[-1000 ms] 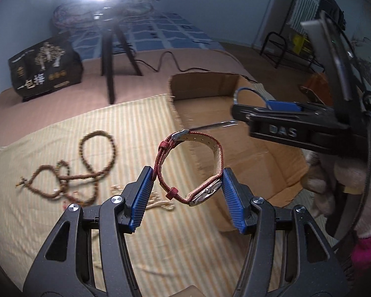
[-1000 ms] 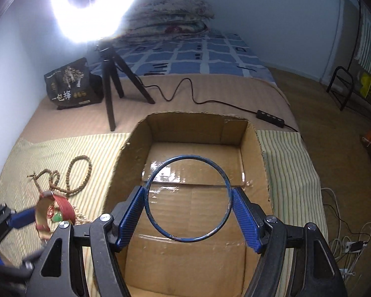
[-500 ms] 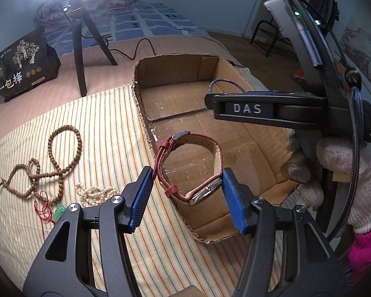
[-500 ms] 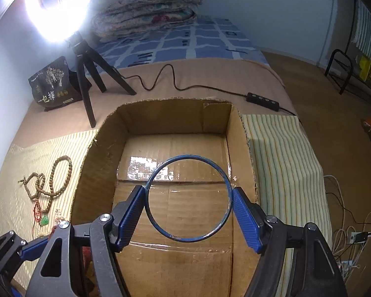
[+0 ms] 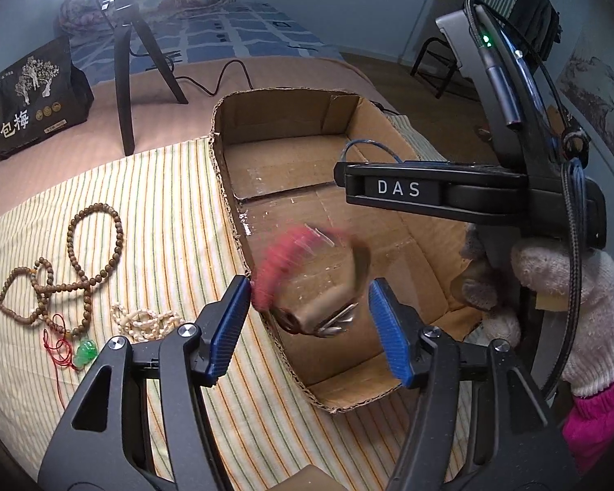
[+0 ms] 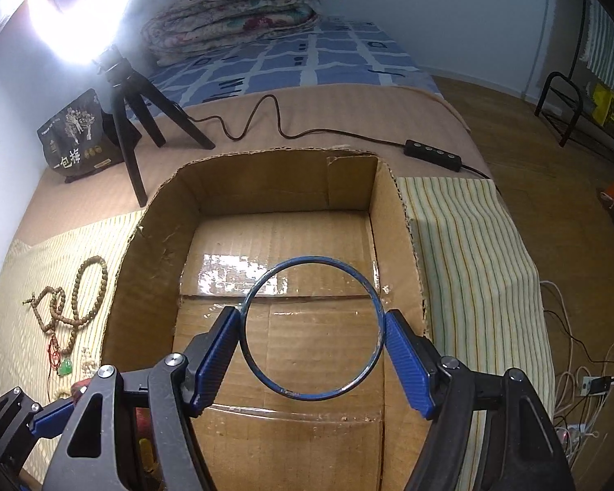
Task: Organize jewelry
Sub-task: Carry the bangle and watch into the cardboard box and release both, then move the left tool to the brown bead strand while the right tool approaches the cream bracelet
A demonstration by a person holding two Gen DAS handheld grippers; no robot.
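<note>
My left gripper [image 5: 309,319] is open over the near left corner of the cardboard box [image 5: 225,188]. The red-strap watch [image 5: 307,282] is blurred between its blue pads, loose and dropping into the box. My right gripper [image 6: 312,345] is shut on a thin blue bangle [image 6: 311,329] and holds it above the box floor [image 6: 307,245]. It also shows in the left wrist view [image 5: 393,182], held over the box from the right.
On the striped cloth [image 5: 143,212] left of the box lie brown bead strands [image 5: 77,262], a white bead bracelet [image 5: 143,321] and a green pendant on red cord [image 5: 84,354]. A ring-light tripod [image 5: 131,57], a black bag [image 5: 24,98] and a cable [image 6: 307,131] are behind.
My left gripper has opened and let go of the watch, which is falling into the box. Both grippers have moved further over the box.
</note>
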